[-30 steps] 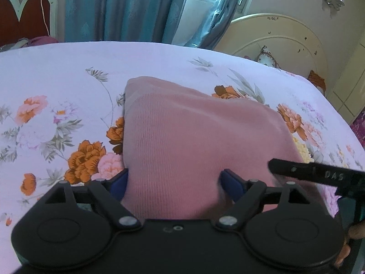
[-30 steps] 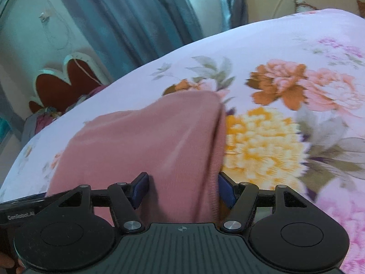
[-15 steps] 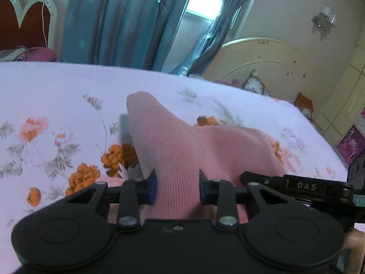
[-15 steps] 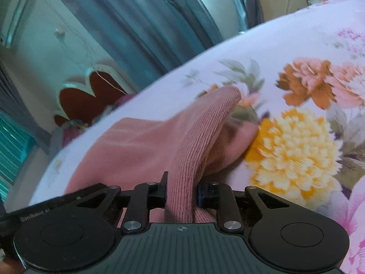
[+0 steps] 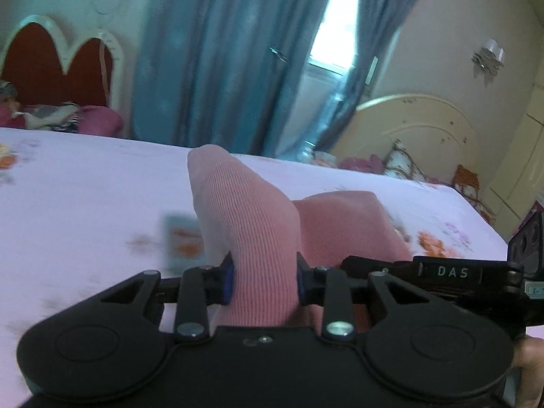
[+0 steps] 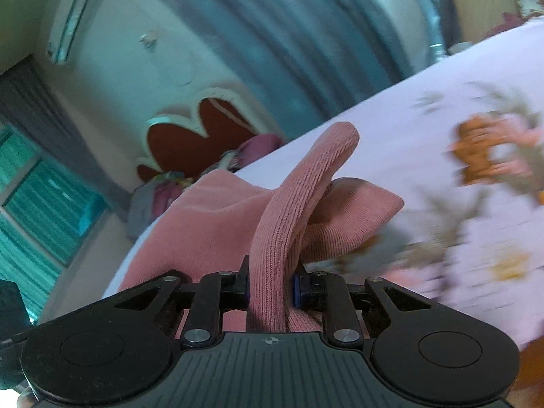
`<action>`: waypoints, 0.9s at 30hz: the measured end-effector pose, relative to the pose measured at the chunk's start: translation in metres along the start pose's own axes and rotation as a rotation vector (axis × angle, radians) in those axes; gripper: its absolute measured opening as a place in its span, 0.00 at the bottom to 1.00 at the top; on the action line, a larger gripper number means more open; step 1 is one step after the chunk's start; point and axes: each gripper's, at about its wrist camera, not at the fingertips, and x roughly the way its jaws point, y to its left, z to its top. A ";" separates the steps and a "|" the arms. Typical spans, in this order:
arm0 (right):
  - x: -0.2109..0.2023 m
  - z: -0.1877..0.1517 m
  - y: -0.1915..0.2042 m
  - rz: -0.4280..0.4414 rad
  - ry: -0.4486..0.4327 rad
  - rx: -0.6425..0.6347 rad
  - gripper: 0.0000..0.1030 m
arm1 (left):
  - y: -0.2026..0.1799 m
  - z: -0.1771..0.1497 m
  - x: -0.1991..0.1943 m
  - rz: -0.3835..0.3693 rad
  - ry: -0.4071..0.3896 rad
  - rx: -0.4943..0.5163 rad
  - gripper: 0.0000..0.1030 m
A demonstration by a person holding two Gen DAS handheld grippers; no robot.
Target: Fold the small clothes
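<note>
A pink ribbed knit garment [image 5: 251, 224] lies on the floral bed sheet [image 5: 85, 204]. My left gripper [image 5: 263, 277] is shut on its near left edge, and the pinched cloth stands up in a fold above the bed. My right gripper [image 6: 270, 287] is shut on the same pink garment [image 6: 282, 224] at its near right edge, also lifted. The rest of the garment hangs back toward the sheet [image 6: 459, 156]. The right gripper's body also shows in the left wrist view [image 5: 442, 272], close beside my left one.
Blue curtains [image 5: 221, 61] and a window stand behind the bed. A cream headboard [image 5: 414, 125] with pillows is at the far right. A red heart-shaped chair back [image 5: 57, 68] with heaped clothes is at the far left.
Both grippers closed on the garment's near edge and lifted it off the sheet. The cloth, flat a second ago, now rises in two folds. Both views tilt upward.
</note>
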 end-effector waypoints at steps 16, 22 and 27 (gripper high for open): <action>0.208 -0.054 0.143 -0.009 0.071 0.007 0.20 | 0.224 0.016 -0.027 0.092 -0.002 0.018 0.30; 0.234 -0.066 0.127 -0.218 0.093 -0.051 0.20 | 0.259 -0.020 -0.008 0.183 0.056 0.054 0.57; 0.229 -0.071 0.132 -0.296 0.072 -0.122 0.29 | 0.262 -0.018 -0.023 0.195 0.043 0.080 0.67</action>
